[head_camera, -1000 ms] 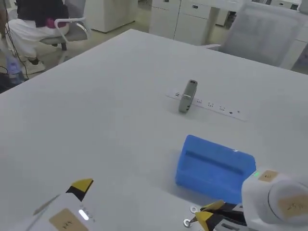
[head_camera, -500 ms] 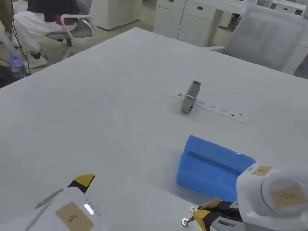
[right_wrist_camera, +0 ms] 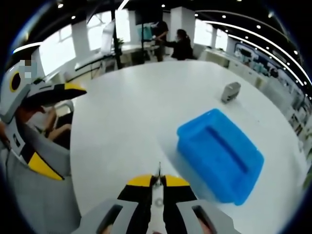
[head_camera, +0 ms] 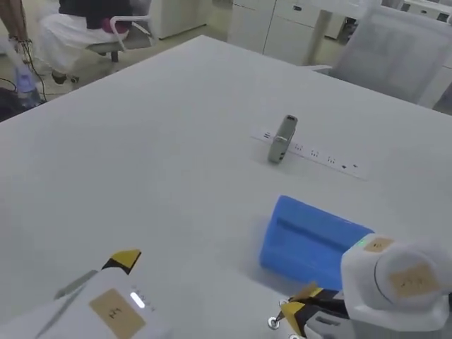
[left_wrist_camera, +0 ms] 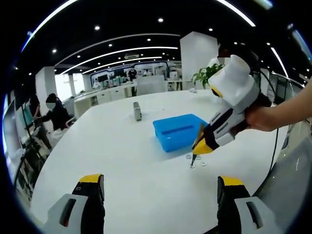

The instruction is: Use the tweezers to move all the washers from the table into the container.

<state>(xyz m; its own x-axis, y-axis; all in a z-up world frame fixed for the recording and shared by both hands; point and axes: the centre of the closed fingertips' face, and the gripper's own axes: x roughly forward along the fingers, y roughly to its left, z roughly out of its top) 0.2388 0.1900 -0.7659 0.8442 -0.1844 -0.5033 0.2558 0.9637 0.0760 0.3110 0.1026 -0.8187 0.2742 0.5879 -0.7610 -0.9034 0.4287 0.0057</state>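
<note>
Head view, nearest: my right gripper (head_camera: pixel 300 314) is at the bottom edge, jaws pinched narrow on the tweezers (right_wrist_camera: pixel 158 171), which poke out ahead of the yellow tips.
Washers (head_camera: pixel 273 323): small metal rings lying flat on the white table (head_camera: pixel 176 141), right by the tweezers' tip and on my side of the container. I cannot tell whether the tip touches one.
Handling: I judge them light, thin, stiff and slippery on this smooth top, likely to skate or flip. I would put one tweezer tip through the hole and the other outside the rim.
Left gripper (left_wrist_camera: pixel 158 187): jaws spread wide, holding nothing, over bare table well apart from the washers.
Container (head_camera: pixel 311 236): blue box just beyond the washers, with a shallow recess on top. I cannot tell how deep it is.
Far: power strip (head_camera: pixel 318 155) with a grey plug block (head_camera: pixel 281 139) on it, well apart.
View differences: the left gripper view looks side-on at about three clustered washers under the tweezers. In the head view I count two, with my gripper covering part of the spot. The right gripper view gives the line from tweezers to container.
</note>
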